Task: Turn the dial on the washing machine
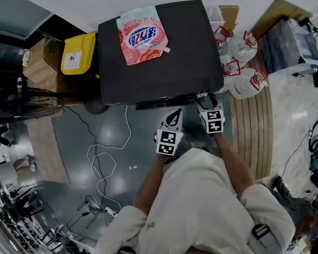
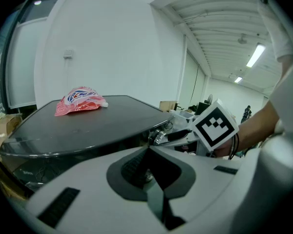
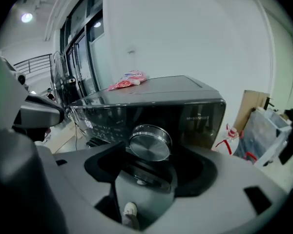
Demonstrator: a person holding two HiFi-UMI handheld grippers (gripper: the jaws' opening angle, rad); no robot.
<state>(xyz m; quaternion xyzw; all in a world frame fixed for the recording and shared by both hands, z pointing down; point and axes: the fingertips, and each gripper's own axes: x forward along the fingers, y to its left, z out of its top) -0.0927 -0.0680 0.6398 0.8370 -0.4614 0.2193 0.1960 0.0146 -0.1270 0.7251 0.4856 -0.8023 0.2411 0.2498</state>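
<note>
The dial (image 3: pixel 150 143) sits on the washing machine's (image 1: pixel 169 62) front panel, at the middle of the right gripper view, framed by the spread jaws of the right gripper (image 3: pixel 146 175), which do not seem to clamp it yet. Its polished rim looks slippery, so closing off-centre or too lightly could let the jaws skid round it without moving it, while a hard twist might overshoot the setting. The left gripper (image 2: pixel 149 150), jaws pressed together on nothing, hangs just beside and could bump the right one.
</note>
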